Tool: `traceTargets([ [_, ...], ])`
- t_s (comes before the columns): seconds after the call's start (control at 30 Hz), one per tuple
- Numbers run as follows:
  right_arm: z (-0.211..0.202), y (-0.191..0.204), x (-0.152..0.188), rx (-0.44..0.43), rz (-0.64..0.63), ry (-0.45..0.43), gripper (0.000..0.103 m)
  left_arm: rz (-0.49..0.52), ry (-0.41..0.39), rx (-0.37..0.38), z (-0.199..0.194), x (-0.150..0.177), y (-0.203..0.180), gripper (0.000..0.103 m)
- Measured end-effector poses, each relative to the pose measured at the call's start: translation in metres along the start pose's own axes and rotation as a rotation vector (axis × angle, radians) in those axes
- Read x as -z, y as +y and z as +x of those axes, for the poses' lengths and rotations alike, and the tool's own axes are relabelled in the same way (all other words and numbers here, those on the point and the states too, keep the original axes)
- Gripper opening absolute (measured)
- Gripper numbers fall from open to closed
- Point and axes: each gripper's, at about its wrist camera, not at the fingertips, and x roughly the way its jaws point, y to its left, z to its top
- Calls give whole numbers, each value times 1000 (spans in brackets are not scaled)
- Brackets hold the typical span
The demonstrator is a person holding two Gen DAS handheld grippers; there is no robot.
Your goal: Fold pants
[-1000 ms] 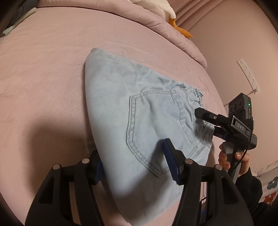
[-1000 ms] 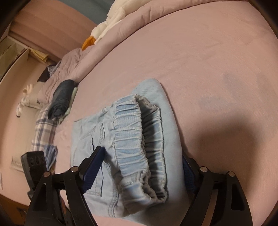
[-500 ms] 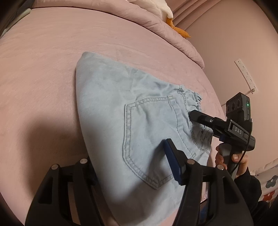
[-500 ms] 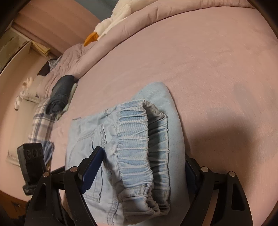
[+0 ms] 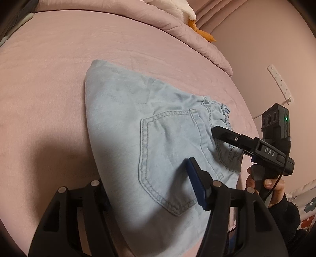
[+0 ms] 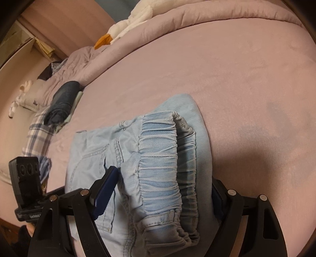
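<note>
Two clothes piles (image 6: pixel 59 106) beyond folded pants (image 6: pixel 138 158)

Light-blue denim pants (image 5: pixel 158 138), folded, on bed

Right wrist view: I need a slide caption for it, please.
Right gripper straddles the elastic waistband of folded light-blue pants on a pink bed, jaws closing.

Home bedroom, pink bed (image 6: pixel 217 65), quilt (image 5: pixel 158 17), plush toy (image 6: pixel 130 21)
</note>
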Motion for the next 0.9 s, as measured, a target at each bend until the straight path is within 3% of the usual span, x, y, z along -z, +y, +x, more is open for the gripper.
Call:
traceTargets([
  [0.33,-5,9,3,16,6,-19,68,20,-1,-70,1,0,-13,55],
  [0.9,-19,41,14,114,-82,-108,60,50,-42,-149,-2,-2,-28,33],
])
